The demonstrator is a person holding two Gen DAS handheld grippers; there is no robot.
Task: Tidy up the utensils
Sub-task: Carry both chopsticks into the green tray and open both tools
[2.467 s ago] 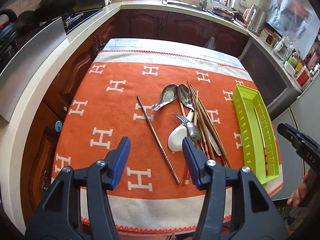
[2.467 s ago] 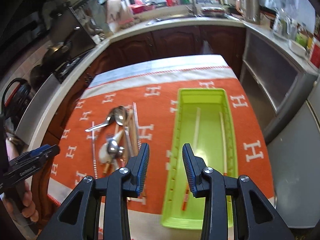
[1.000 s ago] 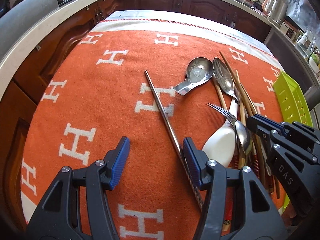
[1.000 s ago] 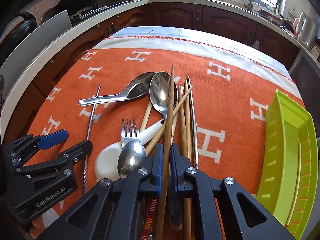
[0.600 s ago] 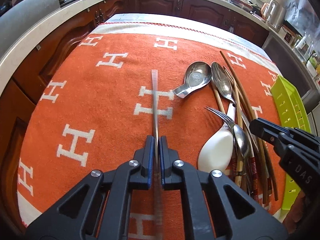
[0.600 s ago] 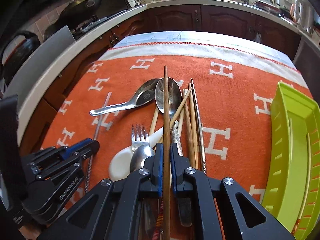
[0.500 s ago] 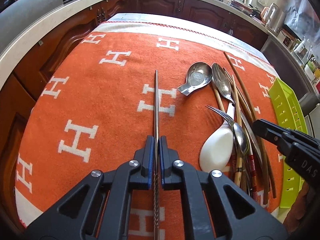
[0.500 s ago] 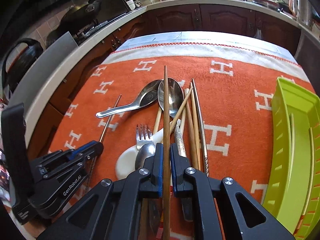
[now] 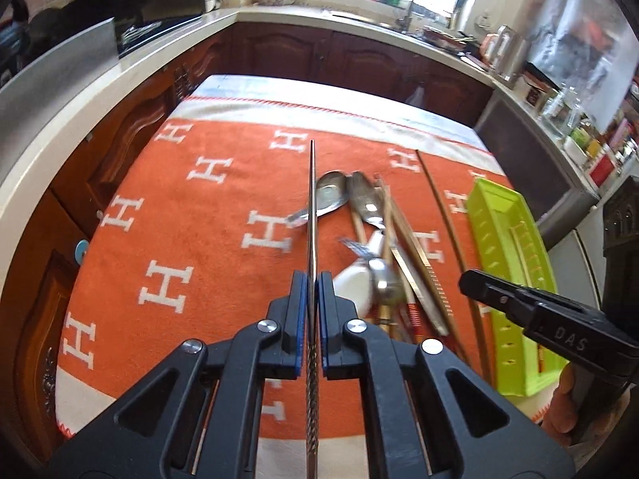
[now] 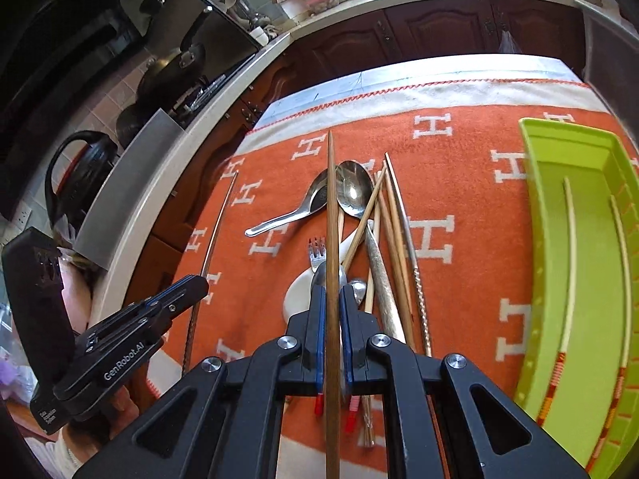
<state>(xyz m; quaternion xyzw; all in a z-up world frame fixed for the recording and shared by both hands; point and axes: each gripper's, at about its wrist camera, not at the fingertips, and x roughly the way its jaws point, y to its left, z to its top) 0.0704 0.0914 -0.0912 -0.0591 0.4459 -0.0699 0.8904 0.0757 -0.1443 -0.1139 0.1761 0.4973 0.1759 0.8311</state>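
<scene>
Left gripper [image 9: 313, 279]: pinching 1 metal chopstick [image 9: 312, 199] | right gripper [image 10: 332, 295]: pinching 1 wooden chopstick [image 10: 331, 207] | both lifted clear for green tray [image 10: 575, 279].

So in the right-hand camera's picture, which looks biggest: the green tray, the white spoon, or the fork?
1. Green tray, by far the largest.
2. White ceramic spoon, though partly hidden under other utensils.
3. Fork; only its tines show, so its rank is unsure.

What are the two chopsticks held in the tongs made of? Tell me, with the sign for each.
Left tongs: metal chopstick, likely stainless steel; silvery, glossy, with a twisted grip.
Right tongs: brown chopstick, apparently wood or bamboo; matte, no shine.
</scene>
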